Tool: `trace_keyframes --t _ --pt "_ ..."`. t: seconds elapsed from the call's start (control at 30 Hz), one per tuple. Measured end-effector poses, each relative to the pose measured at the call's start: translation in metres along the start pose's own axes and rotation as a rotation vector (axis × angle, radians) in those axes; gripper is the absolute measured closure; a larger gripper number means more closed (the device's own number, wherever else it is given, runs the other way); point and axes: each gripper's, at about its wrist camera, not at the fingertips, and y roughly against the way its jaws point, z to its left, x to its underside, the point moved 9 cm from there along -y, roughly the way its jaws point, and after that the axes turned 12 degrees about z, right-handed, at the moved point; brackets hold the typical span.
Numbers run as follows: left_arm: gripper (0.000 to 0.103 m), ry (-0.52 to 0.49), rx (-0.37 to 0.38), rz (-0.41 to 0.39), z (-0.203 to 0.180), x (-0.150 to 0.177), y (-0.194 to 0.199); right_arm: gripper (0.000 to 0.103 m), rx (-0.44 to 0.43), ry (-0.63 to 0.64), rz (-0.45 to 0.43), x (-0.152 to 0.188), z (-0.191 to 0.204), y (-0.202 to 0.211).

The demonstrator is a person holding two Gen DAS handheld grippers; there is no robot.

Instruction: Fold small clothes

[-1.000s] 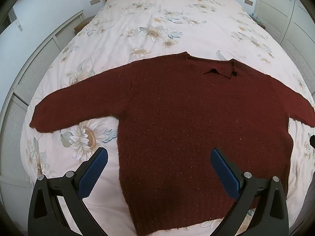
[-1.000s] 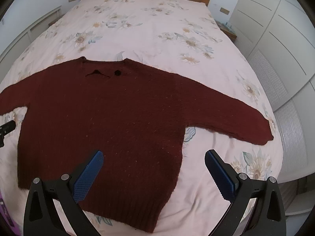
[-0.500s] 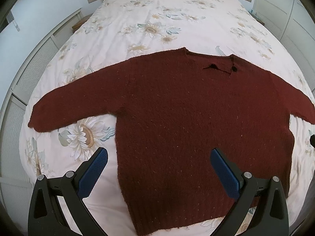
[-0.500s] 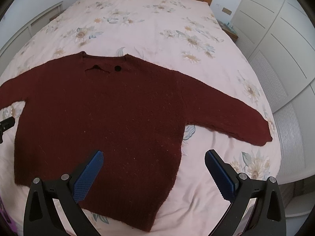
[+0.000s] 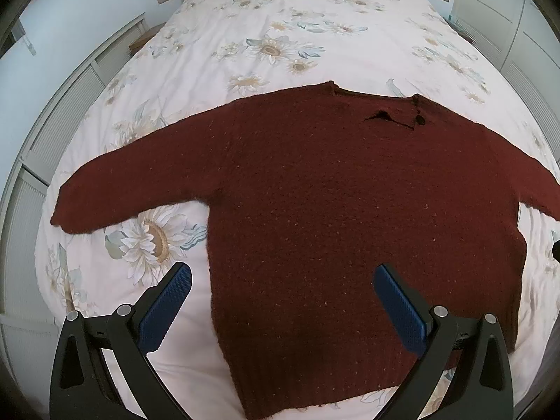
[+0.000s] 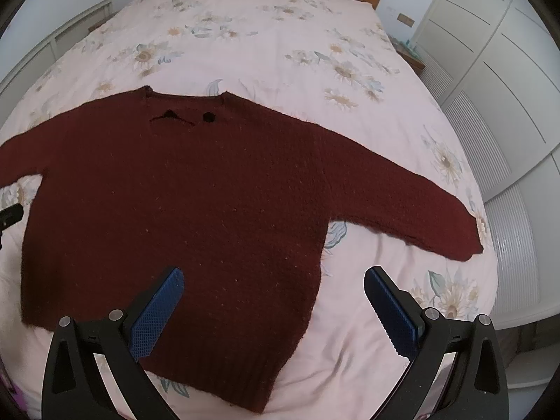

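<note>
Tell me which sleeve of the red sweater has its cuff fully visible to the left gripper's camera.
The sleeve stretched toward the shutters, ending beside the big printed sunflower. The other sleeve runs off the picture's edge, cuff unseen.

Both wrist views look down and forward from above the foot of the bed (image 5: 315, 28), toward its headboard. The left view sits over the sweater (image 5: 350, 210) hem's left side, the right over its right; both share the sweater's body and collar.

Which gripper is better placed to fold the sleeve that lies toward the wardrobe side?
Probably the right gripper: open, and that sleeve of the sweater lies just ahead-right. The left gripper faces the other sleeve.
</note>
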Motion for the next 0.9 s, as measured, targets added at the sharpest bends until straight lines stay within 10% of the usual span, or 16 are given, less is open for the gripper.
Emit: trace_keyframes --t 0.9 --pt "0.001 0.001 0.003 0.001 0.0055 0.0042 -0.0023 0.0 0.014 0.013 0.022 0.0041 -0.0032 -0.0048"
